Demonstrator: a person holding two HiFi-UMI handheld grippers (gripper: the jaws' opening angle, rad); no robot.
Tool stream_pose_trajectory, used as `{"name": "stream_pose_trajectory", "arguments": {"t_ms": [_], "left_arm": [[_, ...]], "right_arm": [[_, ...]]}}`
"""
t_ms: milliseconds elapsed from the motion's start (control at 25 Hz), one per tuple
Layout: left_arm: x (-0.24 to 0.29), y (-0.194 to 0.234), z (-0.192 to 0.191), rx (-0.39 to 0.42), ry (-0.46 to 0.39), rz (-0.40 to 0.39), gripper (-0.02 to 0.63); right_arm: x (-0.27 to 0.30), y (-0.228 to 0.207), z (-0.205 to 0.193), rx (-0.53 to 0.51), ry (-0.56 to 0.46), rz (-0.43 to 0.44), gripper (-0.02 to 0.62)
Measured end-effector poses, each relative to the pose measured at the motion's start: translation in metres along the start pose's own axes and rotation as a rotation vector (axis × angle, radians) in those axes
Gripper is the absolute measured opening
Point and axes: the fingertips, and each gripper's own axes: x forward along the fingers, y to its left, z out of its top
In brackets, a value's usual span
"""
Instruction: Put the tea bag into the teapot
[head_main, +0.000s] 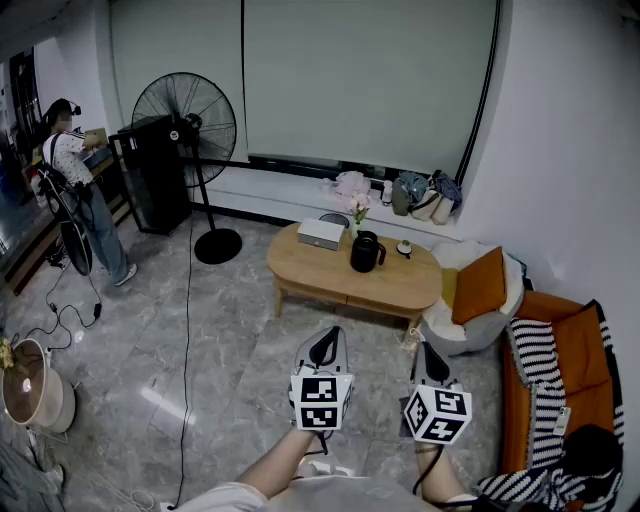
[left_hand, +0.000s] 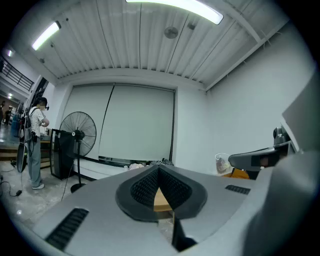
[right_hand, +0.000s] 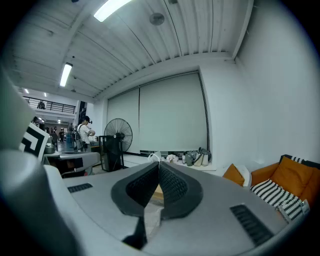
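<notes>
**Two closed and empty: left gripper (head_main: 329, 335), right gripper (head_main: 428, 348)**

Both hang near, jaws pressed together, aimed at the far wooden table (head_main: 400, 285). The black teapot (head_main: 366, 252) stands there upright. Just right of it, a small pale item (head_main: 404, 248) may be the tea bag; it is too small to tell.

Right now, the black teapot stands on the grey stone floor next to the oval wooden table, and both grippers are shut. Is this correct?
Not quite. The black teapot stands on the oval wooden table, not on the grey stone floor; the head view shows this. The rest holds: the left gripper and the right gripper are both shut.
</notes>
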Motion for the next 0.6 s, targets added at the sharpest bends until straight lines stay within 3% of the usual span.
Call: {"name": "stream_pose_trajectory", "arguments": {"t_ms": [600], "left_arm": [[0.006,0.022,0.002,0.018,0.004,0.007,0.008]], "right_arm": [[0.017,0.012,0.004,0.047,-0.009,0.018,0.034]]}}
